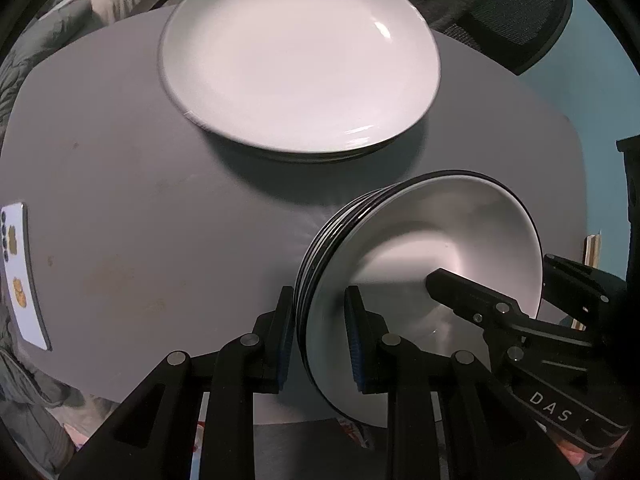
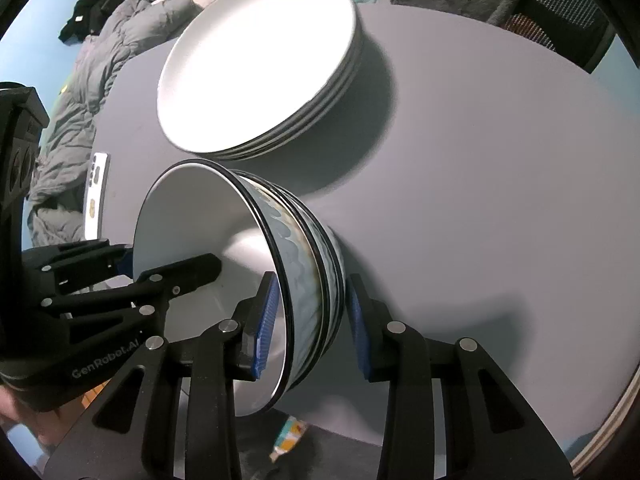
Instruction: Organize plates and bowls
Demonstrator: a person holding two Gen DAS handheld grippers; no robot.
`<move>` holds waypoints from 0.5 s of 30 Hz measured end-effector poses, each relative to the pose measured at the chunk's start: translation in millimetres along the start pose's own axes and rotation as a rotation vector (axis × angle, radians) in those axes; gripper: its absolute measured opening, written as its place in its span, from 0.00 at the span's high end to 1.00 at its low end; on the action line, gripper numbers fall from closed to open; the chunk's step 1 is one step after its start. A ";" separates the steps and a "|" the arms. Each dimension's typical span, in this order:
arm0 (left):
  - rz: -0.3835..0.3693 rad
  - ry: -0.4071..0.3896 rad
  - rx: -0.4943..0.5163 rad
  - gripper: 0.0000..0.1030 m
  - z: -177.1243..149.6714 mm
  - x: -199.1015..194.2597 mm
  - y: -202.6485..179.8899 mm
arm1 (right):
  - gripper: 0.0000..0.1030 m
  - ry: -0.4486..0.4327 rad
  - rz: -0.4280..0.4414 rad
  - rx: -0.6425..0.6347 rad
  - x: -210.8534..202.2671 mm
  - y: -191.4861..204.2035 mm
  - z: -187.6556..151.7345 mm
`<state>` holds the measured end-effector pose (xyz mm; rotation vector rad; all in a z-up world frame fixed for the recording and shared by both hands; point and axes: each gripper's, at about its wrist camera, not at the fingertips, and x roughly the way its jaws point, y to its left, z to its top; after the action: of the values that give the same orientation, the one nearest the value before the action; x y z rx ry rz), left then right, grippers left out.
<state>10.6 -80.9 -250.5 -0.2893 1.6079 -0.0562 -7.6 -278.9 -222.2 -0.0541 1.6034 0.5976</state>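
Leftmost in the left wrist view, a white phone [image 1: 22, 276] lies near the table's [image 1: 140, 220] edge at about 9 o'clock, well apart from the crockery. Up toward 12 o'clock sits a stack of white plates [image 1: 298, 60], flat on the grey top and casting a shadow toward the near side. Down at 5 o'clock, a stack of nested bowls [image 1: 432, 240] with dark rims is tilted. The left gripper [image 1: 318, 336] is clenched on the rims at the left side of that stack, one blue-padded finger outside and one inside the top bowl. Further right, at 4 o'clock, the right gripper [image 1: 492, 292] reaches over the opposite rim, one finger inside the bowl and the other outside it.

In the right wrist view, the left gripper [image 2: 132, 264] comes in from 9 o'clock, straddling the far rim. The plates [image 2: 256, 56] lie at 11 o'clock, and the bowls [image 2: 304, 256] sit just below centre, their blue-patterned sides showing. The right gripper [image 2: 310, 320] straddles the bowls' near wall; its inner pad looks pressed to the inside, while whether the outer pad touches I cannot tell. A small coloured packet [image 2: 288, 440] lies below the table edge at 6 o'clock.
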 end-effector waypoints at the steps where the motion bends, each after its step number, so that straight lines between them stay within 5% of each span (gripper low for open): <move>1: 0.000 -0.001 0.000 0.77 -1.4 -0.5 3.3 | 0.67 -0.002 0.000 0.003 1.1 3.3 -0.9; 15: 0.028 -0.069 0.073 0.70 -0.4 1.5 -6.7 | 0.66 -0.062 -0.042 0.043 0.6 13.4 -12.1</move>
<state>11.2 -87.7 -250.4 -0.2105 1.5377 -0.0824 -23.9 -272.1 -218.1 -0.0364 1.5508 0.5271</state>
